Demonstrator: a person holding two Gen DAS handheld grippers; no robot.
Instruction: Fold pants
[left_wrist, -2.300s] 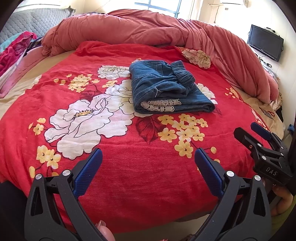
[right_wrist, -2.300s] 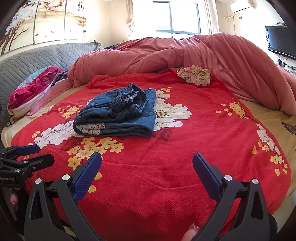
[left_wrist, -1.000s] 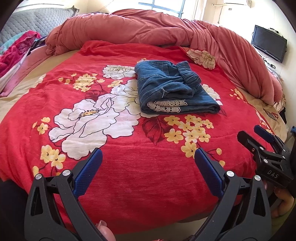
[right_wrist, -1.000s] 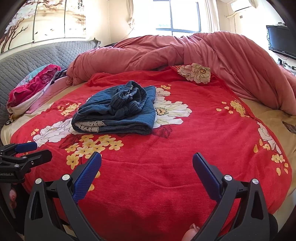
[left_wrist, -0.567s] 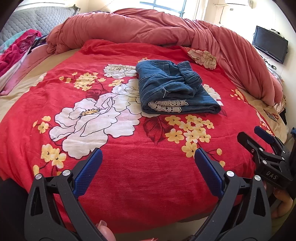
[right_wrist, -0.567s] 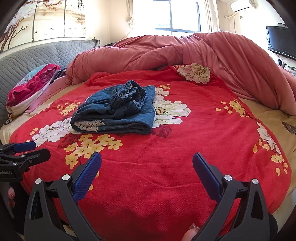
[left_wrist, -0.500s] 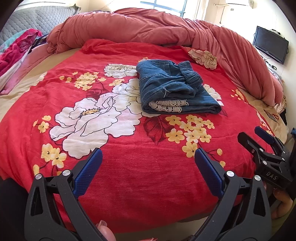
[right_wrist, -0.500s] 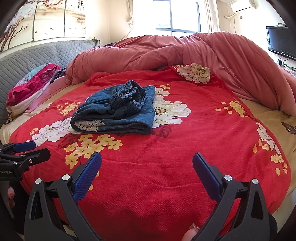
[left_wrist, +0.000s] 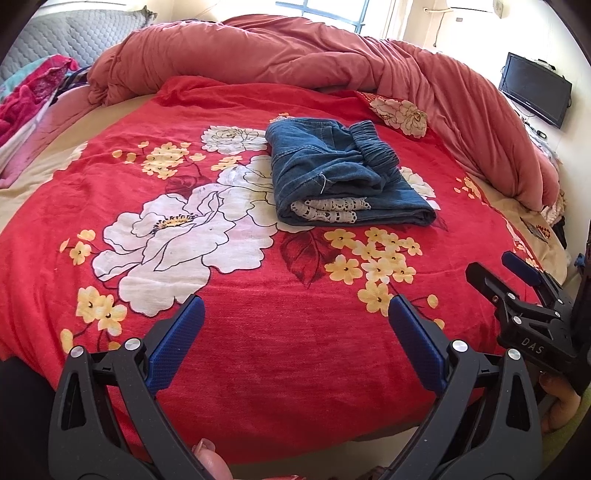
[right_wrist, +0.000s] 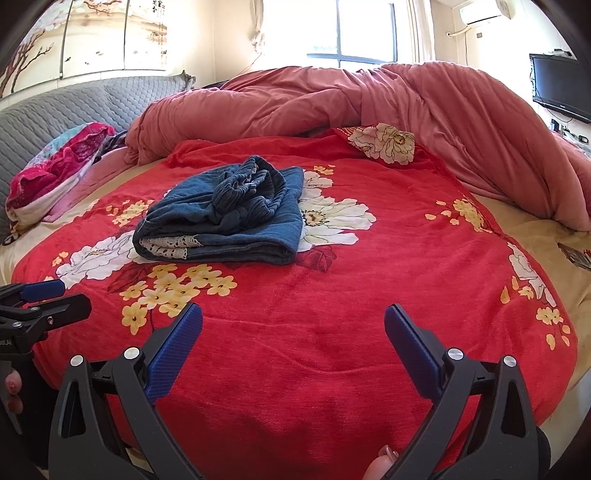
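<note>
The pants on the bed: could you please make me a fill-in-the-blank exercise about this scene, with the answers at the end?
1. The folded pants lie on a red blanket printed with ____.
2. Both the left gripper and the right gripper are ____, holding nothing.
3. A strip of white ____ shows at the near edge of the pants.
4. A ____ hangs on the wall to the right of the bed.

Answers: flowers; open; lace; television

We are in a home bedroom; we see a bed (left_wrist: 258, 350) with floral blanket, a heaped duvet (right_wrist: 424, 103), a wall television (left_wrist: 533, 88).
</note>
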